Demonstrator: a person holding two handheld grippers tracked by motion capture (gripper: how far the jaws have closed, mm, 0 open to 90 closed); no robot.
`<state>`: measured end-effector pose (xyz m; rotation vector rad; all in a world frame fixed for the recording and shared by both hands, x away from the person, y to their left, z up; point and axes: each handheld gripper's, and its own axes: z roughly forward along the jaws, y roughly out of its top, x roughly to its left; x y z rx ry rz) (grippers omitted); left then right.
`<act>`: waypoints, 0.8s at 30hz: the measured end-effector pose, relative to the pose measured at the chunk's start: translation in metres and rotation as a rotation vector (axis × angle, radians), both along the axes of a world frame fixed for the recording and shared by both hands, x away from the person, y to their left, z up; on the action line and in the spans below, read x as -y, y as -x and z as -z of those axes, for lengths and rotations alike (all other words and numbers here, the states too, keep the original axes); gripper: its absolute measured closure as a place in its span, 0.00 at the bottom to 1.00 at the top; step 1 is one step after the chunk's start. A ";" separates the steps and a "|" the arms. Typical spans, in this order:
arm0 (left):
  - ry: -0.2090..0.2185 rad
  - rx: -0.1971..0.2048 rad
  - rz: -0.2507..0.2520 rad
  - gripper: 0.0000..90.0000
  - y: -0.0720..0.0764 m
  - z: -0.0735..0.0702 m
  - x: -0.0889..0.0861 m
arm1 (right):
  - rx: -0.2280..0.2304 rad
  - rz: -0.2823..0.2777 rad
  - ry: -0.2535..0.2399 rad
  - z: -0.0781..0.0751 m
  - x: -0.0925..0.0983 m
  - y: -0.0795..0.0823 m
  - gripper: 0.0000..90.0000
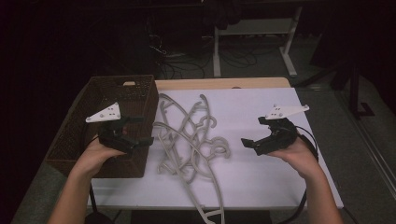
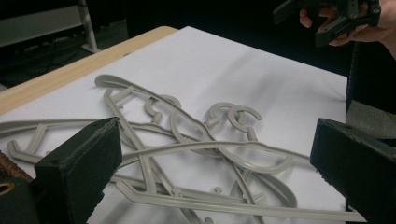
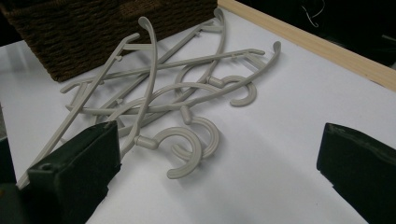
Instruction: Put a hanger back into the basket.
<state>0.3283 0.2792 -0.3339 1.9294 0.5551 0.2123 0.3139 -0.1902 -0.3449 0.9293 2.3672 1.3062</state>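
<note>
High view shows a tangle of grey plastic hangers (image 1: 189, 140) heaped on a white sheet (image 1: 261, 177) at the middle of the table (image 1: 224, 83), one hanger reaching past the near edge. The pile lies just beside a dark woven basket (image 1: 140, 93) at the table's left side, and some arms appear to touch its wall, though the dim light makes that hard to confirm. Hooks (image 3: 187, 149) curl out on the side facing the right gripper (image 1: 266, 140), which hangs over bare sheet well apart from the heap, its jaws spread wide and empty. The left gripper (image 1: 135, 133) hovers over the basket's inner corner, jaws likewise wide apart, pointing at the pile. Each is held in a person's hand. The hangers look light, stiff and smooth, so a pinch on a flat arm could slip; a straight shoulder bar (image 2: 224, 203) or the neck below a hook seems the surest hold. Interlocked arms and hooks would likely drag neighbours along when one is lifted.
</note>
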 end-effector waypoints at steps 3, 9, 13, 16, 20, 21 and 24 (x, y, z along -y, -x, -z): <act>-0.002 -0.001 0.004 0.02 0.000 0.000 0.003 | 0.000 0.003 0.001 0.001 0.001 0.000 0.00; -0.016 -0.004 0.008 0.02 0.000 0.000 0.014 | -0.030 0.010 0.014 0.009 0.000 -0.001 0.00; -0.022 0.001 0.007 0.02 0.002 0.001 0.021 | -0.067 0.016 0.041 0.021 -0.008 0.001 0.00; -0.025 -0.002 0.012 0.02 0.004 0.003 0.028 | -0.083 0.019 0.060 0.028 -0.014 0.002 0.00; -0.018 -0.003 0.015 0.02 0.006 0.004 0.035 | -0.116 0.013 0.087 0.038 -0.028 0.005 0.00; -0.019 -0.003 0.014 0.02 0.006 0.005 0.037 | -0.128 0.000 0.095 0.045 -0.034 0.008 0.02; -0.014 0.000 0.009 0.02 0.008 0.005 0.043 | -0.166 -0.018 0.115 0.057 -0.046 0.011 0.03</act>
